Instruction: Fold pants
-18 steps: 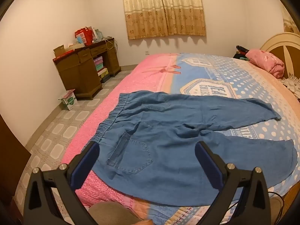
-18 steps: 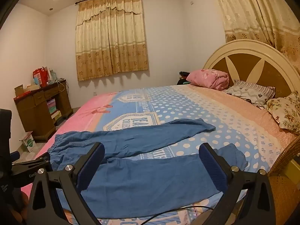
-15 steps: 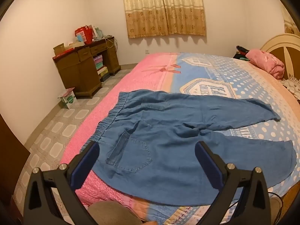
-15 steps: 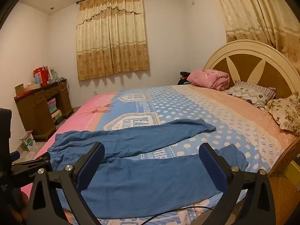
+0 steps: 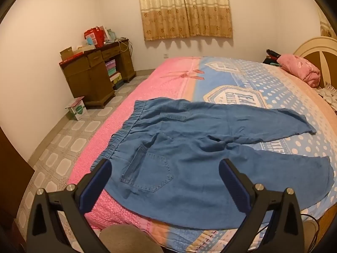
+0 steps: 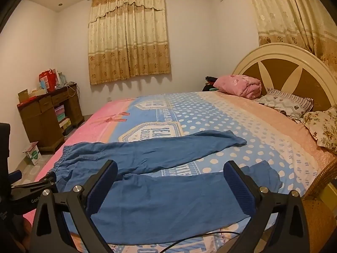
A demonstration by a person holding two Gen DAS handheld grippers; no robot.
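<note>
I hold both tools above the near edge of the bed (image 5: 172, 78), and neither touches anything. My left gripper (image 5: 164, 181) is spread wide, its blue pads apart with nothing between them, angled down over the seat of the pants (image 5: 189, 160). My right gripper (image 6: 170, 183) is spread just as wide and empty, looking along the near leg. The pants lie flat and unfolded on the bedspread, back side up with a patch pocket (image 5: 147, 172) showing, the gathered waistband (image 5: 124, 130) toward the pink side of the bed and the two legs parted in a V toward the headboard (image 6: 290, 69). A pink bundle (image 6: 240, 85) and pillows (image 6: 286, 103) sit by the headboard, well apart from the pants. A wooden desk (image 5: 94, 78) stands against the far wall.
</note>
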